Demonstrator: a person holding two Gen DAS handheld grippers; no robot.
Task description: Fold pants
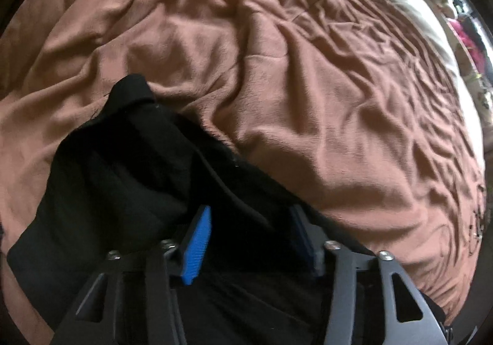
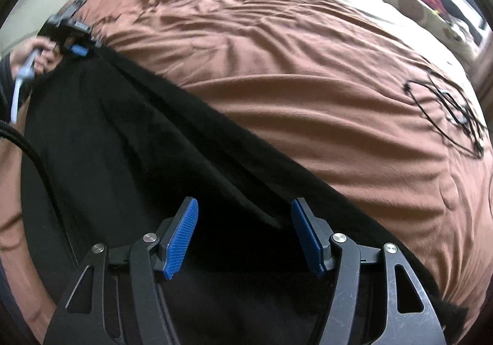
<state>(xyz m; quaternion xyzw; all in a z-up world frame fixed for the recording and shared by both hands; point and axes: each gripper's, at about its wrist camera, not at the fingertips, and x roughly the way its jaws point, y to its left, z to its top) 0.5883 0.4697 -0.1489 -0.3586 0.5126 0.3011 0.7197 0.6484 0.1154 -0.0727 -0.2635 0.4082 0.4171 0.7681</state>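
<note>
Pants (image 2: 129, 135) are spread along the near edge of a brown bed (image 2: 292, 74), wide bedding left free beyond. Left gripper (image 1: 251, 234) and right gripper (image 2: 245, 234) jaws are held apart over black cloth; folds are lost in darkness.

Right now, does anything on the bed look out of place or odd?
Yes. A tangle of thin black cables lies loose on the brown blanket, far from the black pants. It has no part in folding, so it looks out of place. The blanket is also very wrinkled.
</note>
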